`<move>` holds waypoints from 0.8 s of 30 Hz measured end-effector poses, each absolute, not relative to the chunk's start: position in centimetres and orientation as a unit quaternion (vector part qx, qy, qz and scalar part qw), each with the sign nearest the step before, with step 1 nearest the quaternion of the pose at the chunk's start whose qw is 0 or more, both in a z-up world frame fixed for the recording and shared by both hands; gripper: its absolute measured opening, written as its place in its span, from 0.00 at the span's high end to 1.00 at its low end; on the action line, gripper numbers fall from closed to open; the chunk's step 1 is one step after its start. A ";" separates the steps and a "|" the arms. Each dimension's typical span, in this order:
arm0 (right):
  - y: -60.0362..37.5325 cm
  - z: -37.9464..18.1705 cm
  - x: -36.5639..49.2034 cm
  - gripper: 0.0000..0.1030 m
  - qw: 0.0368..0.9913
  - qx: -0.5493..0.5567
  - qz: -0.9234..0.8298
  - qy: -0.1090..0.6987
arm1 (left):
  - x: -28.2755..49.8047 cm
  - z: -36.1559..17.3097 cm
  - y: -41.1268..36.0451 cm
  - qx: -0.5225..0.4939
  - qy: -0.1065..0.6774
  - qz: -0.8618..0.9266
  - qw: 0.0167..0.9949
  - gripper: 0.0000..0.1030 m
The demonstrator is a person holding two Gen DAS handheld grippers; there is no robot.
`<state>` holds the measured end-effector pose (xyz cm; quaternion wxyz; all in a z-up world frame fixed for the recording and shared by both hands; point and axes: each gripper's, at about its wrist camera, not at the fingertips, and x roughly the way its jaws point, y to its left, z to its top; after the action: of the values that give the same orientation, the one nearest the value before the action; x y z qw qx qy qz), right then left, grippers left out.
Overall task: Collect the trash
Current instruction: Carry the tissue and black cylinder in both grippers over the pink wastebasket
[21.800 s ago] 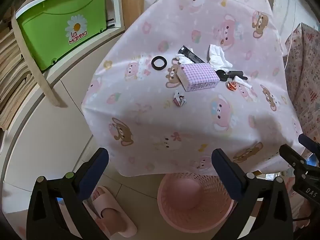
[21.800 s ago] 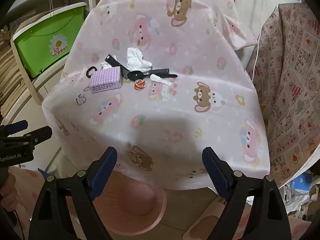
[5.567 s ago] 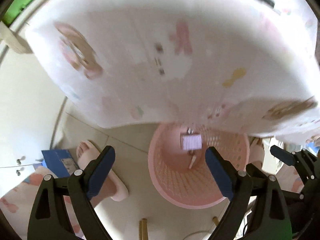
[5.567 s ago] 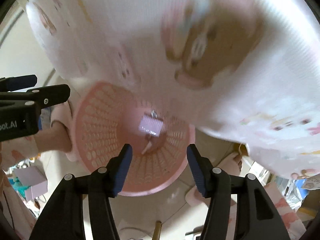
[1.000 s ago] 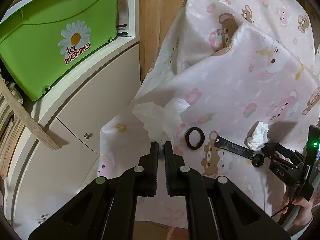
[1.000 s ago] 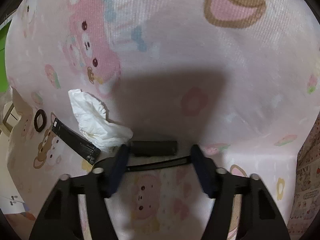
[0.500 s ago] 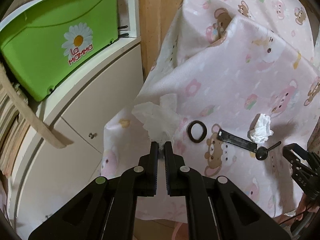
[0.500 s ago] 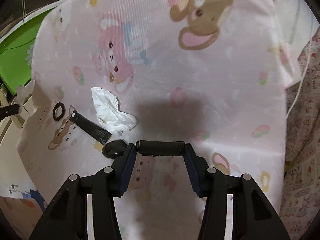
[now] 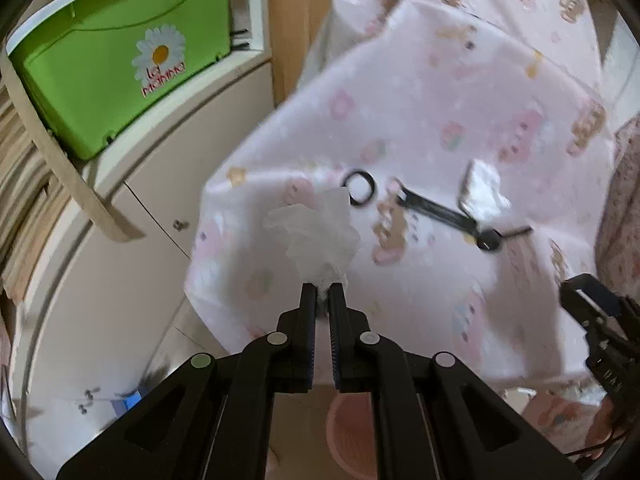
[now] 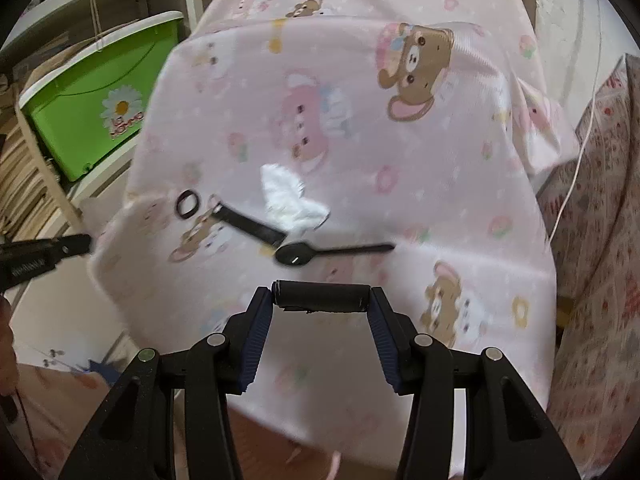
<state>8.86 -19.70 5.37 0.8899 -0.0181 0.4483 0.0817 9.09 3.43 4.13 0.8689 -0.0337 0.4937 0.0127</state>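
Note:
My left gripper [image 9: 323, 290] is shut on a crumpled white tissue [image 9: 316, 236], held in the air over the table's near left corner. A black cylinder [image 10: 320, 297] lies crosswise between the pads of my right gripper [image 10: 321, 300], lifted clear of the pink bear-print tablecloth [image 10: 420, 168]. Left on the cloth are a second white tissue [image 10: 286, 200], a black flat strip [image 10: 250, 226], a black ring [image 10: 187, 204] and a black spoon [image 10: 320, 254]. In the left wrist view the pink basket [image 9: 352, 432] shows on the floor under the table edge.
A green bin with a daisy label [image 9: 120, 64] sits on a white shelf unit [image 9: 120, 208] to the left. A second patterned cloth [image 10: 600, 240] hangs at the right. The right gripper's body [image 9: 600, 328] shows at the right edge of the left wrist view.
Both grippers have drawn back toward the near table edge and risen, the left with the tissue, the right with the black cylinder, lifted off the cloth beside the spoon.

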 end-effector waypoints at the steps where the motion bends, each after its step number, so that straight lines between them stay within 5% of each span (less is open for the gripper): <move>1: -19.4 5.5 8.0 0.50 0.889 -0.016 0.085 0.449 | 8.6 4.1 3.2 -0.034 0.498 0.010 0.867 0.95; 10: -17.8 6.8 1.8 0.50 0.887 0.001 0.120 0.445 | 4.1 2.7 1.7 -0.048 0.516 -0.018 0.855 0.94; 24: -16.6 1.4 -2.3 0.50 0.853 -0.030 0.167 0.493 | 2.5 -3.8 -2.1 -0.031 0.594 -0.069 0.801 0.94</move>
<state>-2.33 -16.55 1.45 0.8532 -0.0303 0.4932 0.1668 2.49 -2.12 -3.85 0.8011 -0.0308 0.5937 -0.0694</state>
